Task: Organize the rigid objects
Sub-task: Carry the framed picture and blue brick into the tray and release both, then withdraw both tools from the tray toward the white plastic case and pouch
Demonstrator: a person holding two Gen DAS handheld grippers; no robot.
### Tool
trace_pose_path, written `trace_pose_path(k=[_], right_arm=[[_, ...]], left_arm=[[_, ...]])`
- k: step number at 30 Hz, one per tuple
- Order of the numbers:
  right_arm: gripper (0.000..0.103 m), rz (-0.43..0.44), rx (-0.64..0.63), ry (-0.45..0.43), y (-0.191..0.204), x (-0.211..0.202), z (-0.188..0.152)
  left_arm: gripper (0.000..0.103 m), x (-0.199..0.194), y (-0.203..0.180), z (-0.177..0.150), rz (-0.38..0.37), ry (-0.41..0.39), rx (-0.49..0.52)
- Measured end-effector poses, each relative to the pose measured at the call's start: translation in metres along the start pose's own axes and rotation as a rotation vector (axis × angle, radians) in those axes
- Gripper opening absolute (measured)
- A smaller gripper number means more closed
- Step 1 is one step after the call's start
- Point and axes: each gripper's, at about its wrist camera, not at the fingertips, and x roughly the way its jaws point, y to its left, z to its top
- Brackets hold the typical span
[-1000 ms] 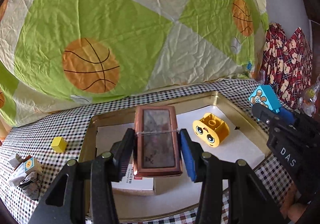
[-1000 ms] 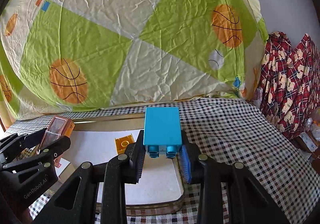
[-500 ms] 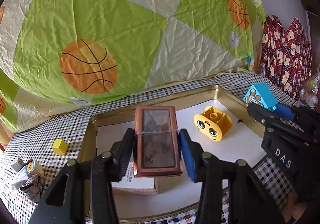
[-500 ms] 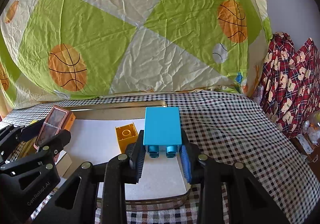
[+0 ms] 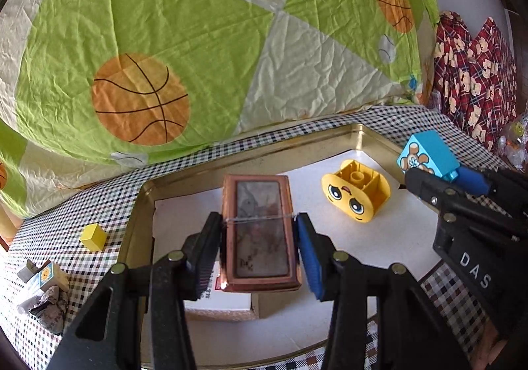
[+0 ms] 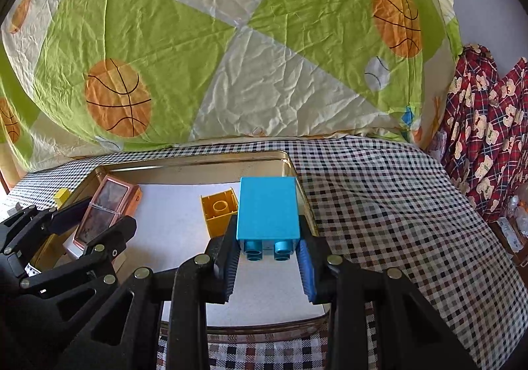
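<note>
The left tongs (image 5: 259, 238) are clenched on a copper-framed case (image 5: 259, 231), both pads pressing its long sides, and hold it above the near left part of the gold tray (image 5: 250, 152). Compared with a second ago the grip looks the same, and the case has hardly shifted over the tray. Under it, on the tray's white liner, lies a white box (image 5: 224, 299). The right tongs (image 6: 267, 248) are clenched on a blue block (image 6: 267, 208), studs toward the camera, held above the tray's right side; the grip is unchanged from the earlier frame, but more of the tray now shows beneath and to the left of the block. Further in, on the liner, sits a yellow face block (image 5: 356, 193), apart from both held things. Left of the tray, on the checked cloth of the desk (image 6: 379, 205), a small yellow cube (image 5: 93, 237) rests. Beyond the tray rises a green and cream basketball-print quilt (image 5: 198, 40).
</note>
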Motion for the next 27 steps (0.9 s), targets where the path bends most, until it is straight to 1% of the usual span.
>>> trace_pose_path(k=[12, 16, 17, 18, 19, 20, 21, 22, 23, 25, 27], right_arm=[[0.034, 0.015, -0.005, 0.023, 0.001, 0.003, 0.0], [0.034, 0.012, -0.007, 0.012, 0.002, 0.002, 0.0], [0.038, 0.013, -0.004, 0.006, 0.002, 0.0, 0.0], [0.05, 0.012, 0.004, -0.005, 0.002, -0.002, -0.001], [0.06, 0.012, 0.017, -0.025, 0.001, -0.006, -0.001], [0.08, 0.018, 0.033, -0.06, 0.0, -0.013, -0.001], [0.092, 0.017, 0.043, -0.095, -0.001, -0.019, -0.001], [0.093, 0.006, 0.046, -0.13, -0.002, -0.025, 0.0], [0.093, -0.009, 0.046, -0.15, -0.002, -0.029, 0.001], [0.093, -0.047, 0.049, -0.173, -0.003, -0.032, 0.001], [0.093, -0.058, 0.063, -0.166, -0.006, -0.029, 0.001]], left_arm=[[0.046, 0.005, -0.002, -0.002, -0.008, 0.028, 0.006], [0.046, 0.007, 0.0, -0.002, -0.009, 0.041, 0.003], [0.046, 0.008, 0.0, -0.002, -0.012, 0.048, 0.002], [0.046, 0.009, 0.0, -0.002, -0.013, 0.051, 0.001], [0.046, 0.009, 0.0, -0.002, -0.016, 0.048, 0.001], [0.049, 0.008, -0.001, -0.002, -0.016, 0.043, 0.004], [0.052, 0.006, -0.001, -0.003, -0.017, 0.035, 0.01], [0.067, 0.003, -0.002, -0.003, -0.014, 0.023, 0.015], [0.084, 0.001, -0.003, -0.003, -0.008, 0.011, 0.018], [0.096, -0.007, -0.002, -0.003, -0.002, -0.03, 0.014], [0.097, -0.015, -0.001, -0.004, 0.003, -0.07, 0.012]])
